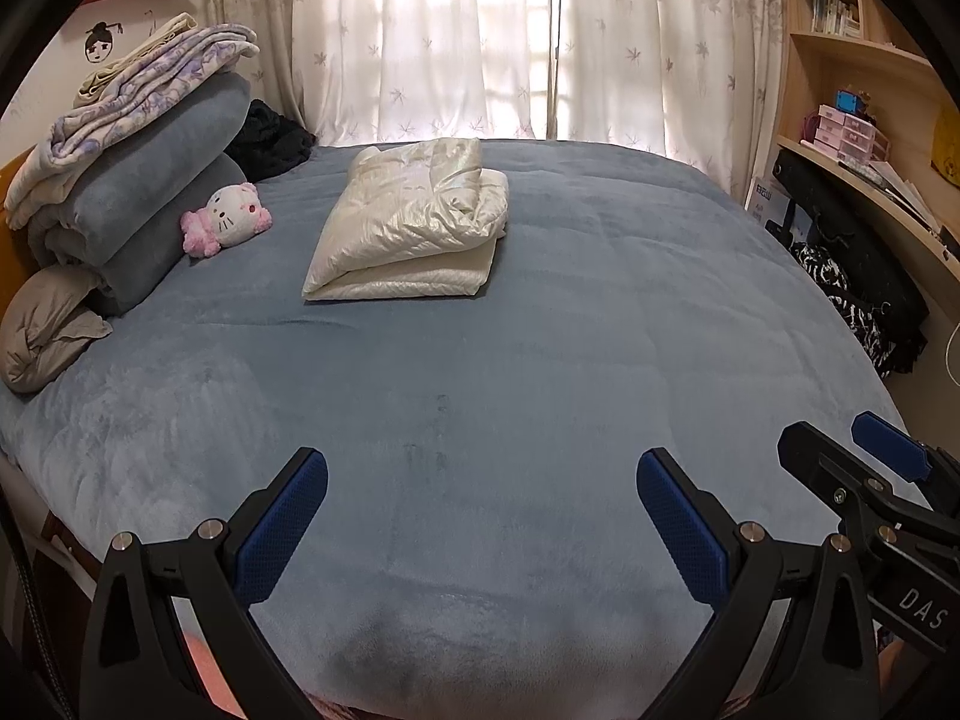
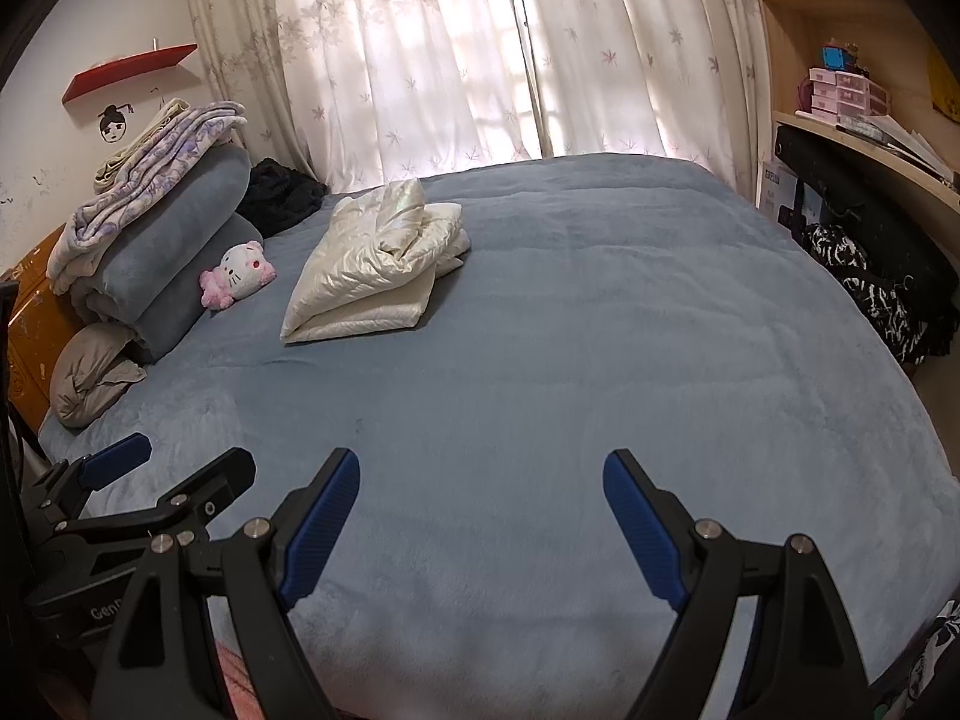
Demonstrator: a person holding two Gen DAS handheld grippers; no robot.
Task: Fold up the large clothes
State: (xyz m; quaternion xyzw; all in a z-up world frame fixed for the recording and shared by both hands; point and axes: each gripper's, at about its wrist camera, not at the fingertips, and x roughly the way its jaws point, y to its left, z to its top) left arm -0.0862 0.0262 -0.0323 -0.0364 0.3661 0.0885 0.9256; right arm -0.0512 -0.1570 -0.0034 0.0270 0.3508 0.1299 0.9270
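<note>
A cream shiny padded jacket (image 1: 414,222) lies folded into a thick bundle on the blue-grey bed cover (image 1: 540,372), toward the far middle; it also shows in the right wrist view (image 2: 372,264). My left gripper (image 1: 480,480) is open and empty, above the bed's near edge, far from the jacket. My right gripper (image 2: 480,480) is open and empty, also above the near edge. The right gripper shows at the right of the left wrist view (image 1: 852,450); the left gripper shows at the lower left of the right wrist view (image 2: 174,462).
Folded blankets (image 1: 138,180), a grey pillow (image 1: 42,330), a pink and white plush cat (image 1: 225,219) and a black garment (image 1: 270,138) sit at the bed's left. Curtains (image 1: 480,42) hang behind. Shelves (image 1: 864,138) and dark clothing (image 1: 858,306) stand on the right.
</note>
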